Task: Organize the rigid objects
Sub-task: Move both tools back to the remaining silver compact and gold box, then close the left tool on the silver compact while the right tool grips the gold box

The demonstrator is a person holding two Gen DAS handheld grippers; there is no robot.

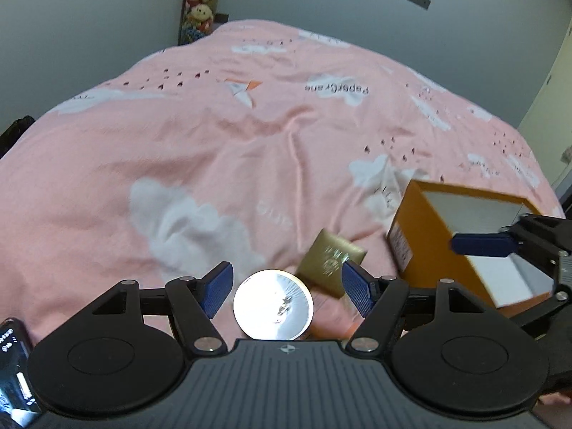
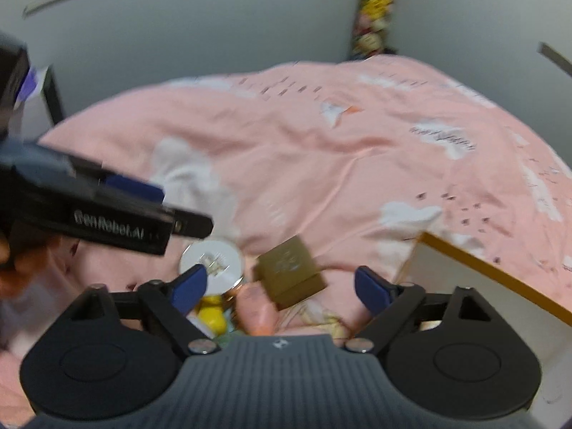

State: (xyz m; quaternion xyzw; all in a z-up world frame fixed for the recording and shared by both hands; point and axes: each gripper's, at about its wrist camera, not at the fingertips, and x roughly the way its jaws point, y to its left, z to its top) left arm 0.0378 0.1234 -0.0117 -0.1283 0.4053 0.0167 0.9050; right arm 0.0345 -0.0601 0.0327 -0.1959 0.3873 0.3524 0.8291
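the left gripper (image 1: 286, 287) hangs with its blue pads spread wide, gripping nothing, just above a round silver lid (image 1: 273, 304) on the pink cloud-print bedspread (image 1: 214, 143). a small gold box (image 1: 330, 262) lies tilted just beside the lid. the right gripper (image 2: 282, 286) is likewise spread apart and empty, with the gold box between its fingers in the right wrist view. an open orange box (image 1: 422, 243) with a white inside stands near the gold box, on its right.
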